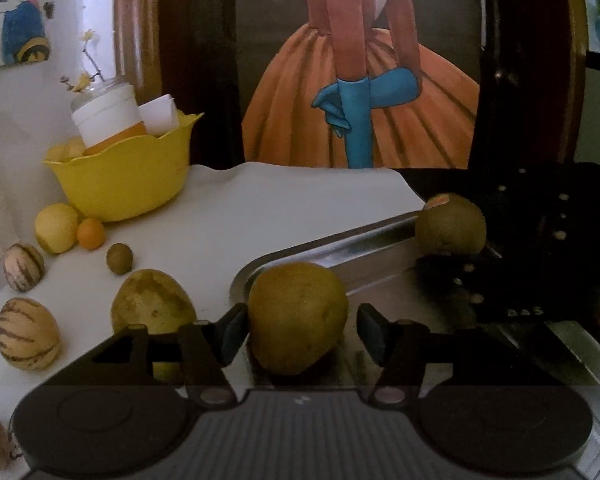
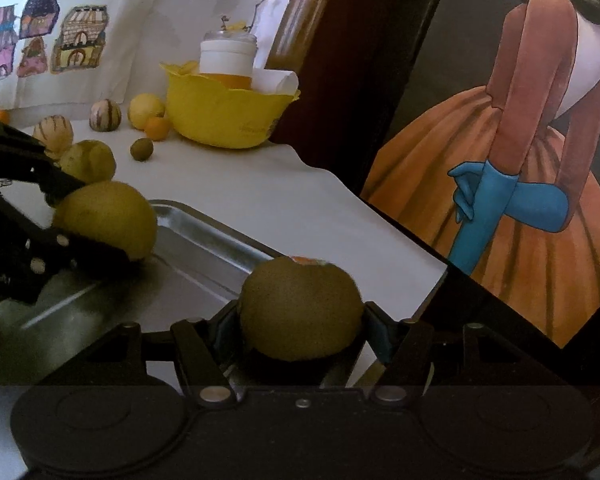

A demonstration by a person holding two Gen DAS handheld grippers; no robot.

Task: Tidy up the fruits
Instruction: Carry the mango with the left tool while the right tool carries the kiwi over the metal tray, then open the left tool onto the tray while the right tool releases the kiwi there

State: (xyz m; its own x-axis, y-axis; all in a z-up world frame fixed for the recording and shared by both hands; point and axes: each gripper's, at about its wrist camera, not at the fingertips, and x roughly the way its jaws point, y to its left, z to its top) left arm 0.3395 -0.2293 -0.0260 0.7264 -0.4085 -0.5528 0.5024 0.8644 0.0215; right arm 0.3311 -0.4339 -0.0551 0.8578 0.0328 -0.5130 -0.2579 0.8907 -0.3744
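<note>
My left gripper [image 1: 300,330] stands over the metal tray [image 1: 340,250] with a brown-green round fruit [image 1: 298,316] between its fingers; the right finger stands clear of the fruit, so the jaws are open. In the right wrist view the same fruit [image 2: 108,216] rests on the tray [image 2: 204,236] with the left gripper's fingers beside it. My right gripper [image 2: 300,324] is shut on another brown-green fruit [image 2: 300,308] above the tray's far corner. That fruit also shows in the left wrist view [image 1: 450,224].
On the white cloth left of the tray lie a dented yellow-green fruit [image 1: 152,302], two striped melons [image 1: 26,332], a small kiwi [image 1: 119,257], a lemon [image 1: 56,227] and a small orange [image 1: 91,233]. A yellow bowl [image 1: 128,184] holding jars stands behind. A painting [image 1: 360,80] leans at the back.
</note>
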